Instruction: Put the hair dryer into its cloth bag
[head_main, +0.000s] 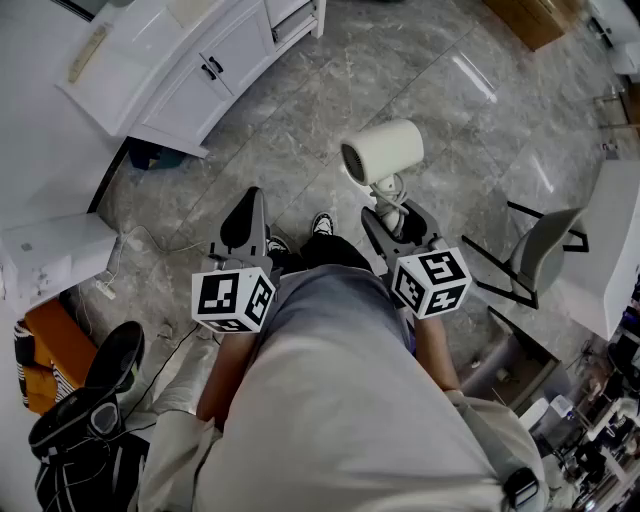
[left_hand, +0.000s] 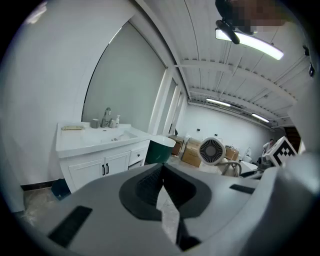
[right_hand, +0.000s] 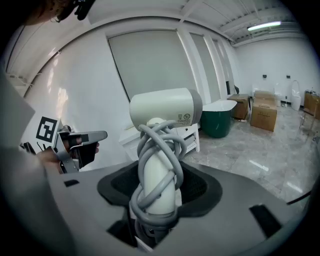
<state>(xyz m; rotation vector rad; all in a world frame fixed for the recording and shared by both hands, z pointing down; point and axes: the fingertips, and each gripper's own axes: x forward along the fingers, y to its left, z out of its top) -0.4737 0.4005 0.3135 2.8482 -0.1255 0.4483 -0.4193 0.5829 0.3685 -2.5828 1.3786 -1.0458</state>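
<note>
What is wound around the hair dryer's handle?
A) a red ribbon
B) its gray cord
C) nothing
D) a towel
B: the gray cord coils around the handle of the hair dryer, which the right gripper holds.

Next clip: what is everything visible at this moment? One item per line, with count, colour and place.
hair dryer: one, cream-white, held up by its handle in the right gripper
cord: one, grey, wound round the handle
vanity cabinet: one, white, upper left against the wall
tub: one, dark green, on the floor beside the vanity cabinet
cardboard boxes: several, brown, by the far wall
chair: one, grey, at right
shoes: two, black and white, on the floor
left gripper: grey, black pads, shut, empty
right gripper: same colours, shut on the hair dryer
</note>
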